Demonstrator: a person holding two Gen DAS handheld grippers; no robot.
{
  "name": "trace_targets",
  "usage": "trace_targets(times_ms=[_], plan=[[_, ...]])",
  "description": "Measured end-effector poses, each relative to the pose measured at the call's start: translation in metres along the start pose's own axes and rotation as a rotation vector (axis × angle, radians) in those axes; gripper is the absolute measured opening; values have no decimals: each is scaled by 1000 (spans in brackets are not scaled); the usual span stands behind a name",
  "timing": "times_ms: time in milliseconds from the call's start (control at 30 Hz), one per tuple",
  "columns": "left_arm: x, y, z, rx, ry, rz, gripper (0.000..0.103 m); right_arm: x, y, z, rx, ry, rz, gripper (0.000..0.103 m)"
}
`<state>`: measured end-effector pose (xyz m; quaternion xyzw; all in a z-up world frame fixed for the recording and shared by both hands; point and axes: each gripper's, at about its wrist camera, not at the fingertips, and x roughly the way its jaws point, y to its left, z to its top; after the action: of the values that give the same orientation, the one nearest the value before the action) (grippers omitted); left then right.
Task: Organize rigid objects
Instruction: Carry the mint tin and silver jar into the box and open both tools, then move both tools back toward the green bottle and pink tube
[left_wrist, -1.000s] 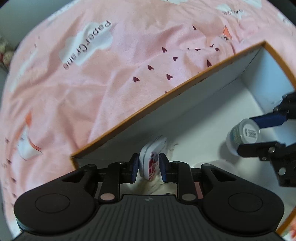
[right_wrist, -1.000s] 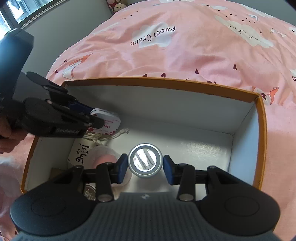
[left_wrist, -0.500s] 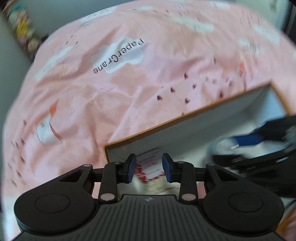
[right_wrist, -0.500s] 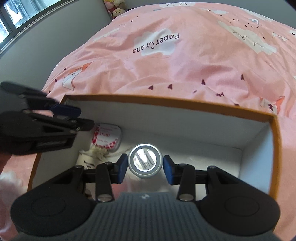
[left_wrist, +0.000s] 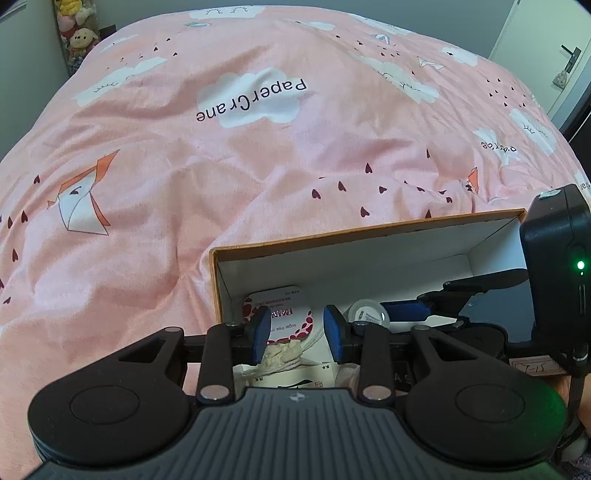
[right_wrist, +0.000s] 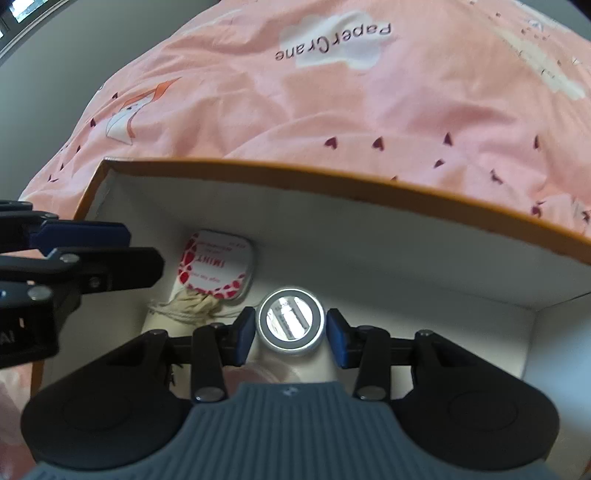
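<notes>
An orange-rimmed white box (left_wrist: 369, 230) (right_wrist: 295, 173) lies on the pink bed. A white and red mint tin (left_wrist: 284, 314) (right_wrist: 216, 264) lies flat in its far left corner. My left gripper (left_wrist: 297, 334) is open and empty, raised above the tin. My right gripper (right_wrist: 291, 330) is shut on a small round jar with a silver lid (right_wrist: 291, 325) and holds it over the box floor. The jar also shows in the left wrist view (left_wrist: 369, 314), between the right gripper's fingers.
A beige drawstring pouch (left_wrist: 284, 356) (right_wrist: 192, 306), a white card with black writing (left_wrist: 295, 378) and a pinkish round thing (left_wrist: 347, 374) lie in the box's near left part. The pink duvet (left_wrist: 258, 147) surrounds the box.
My left gripper let go of the mint tin, opened and rose back; the tin now lies flat in the corner. My right gripper kept the jar and moved lower and closer to the far wall.
</notes>
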<state>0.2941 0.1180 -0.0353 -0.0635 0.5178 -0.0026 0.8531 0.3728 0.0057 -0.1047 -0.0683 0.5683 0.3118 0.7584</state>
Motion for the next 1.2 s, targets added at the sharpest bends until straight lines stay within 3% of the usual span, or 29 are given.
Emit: trace_targets(times_ms=[433, 667, 833, 1000, 1200], plan=[[1, -1, -6, 1, 2, 5, 40, -5, 12, -1, -44, -17, 30, 47], [-14, -6, -16, 22, -18, 1, 40, -28, 21, -10, -111, -65, -63, 69], [-38, -16, -27, 51, -72, 8, 40, -49, 17, -19, -95, -98, -91, 70], [-76, -31, -42, 105, -146, -13, 40, -89, 16, -33, -63, -188, -101, 70], [-112, -51, -84, 83, -274, 50, 40, -140, 24, -65, -61, -282, -90, 75]])
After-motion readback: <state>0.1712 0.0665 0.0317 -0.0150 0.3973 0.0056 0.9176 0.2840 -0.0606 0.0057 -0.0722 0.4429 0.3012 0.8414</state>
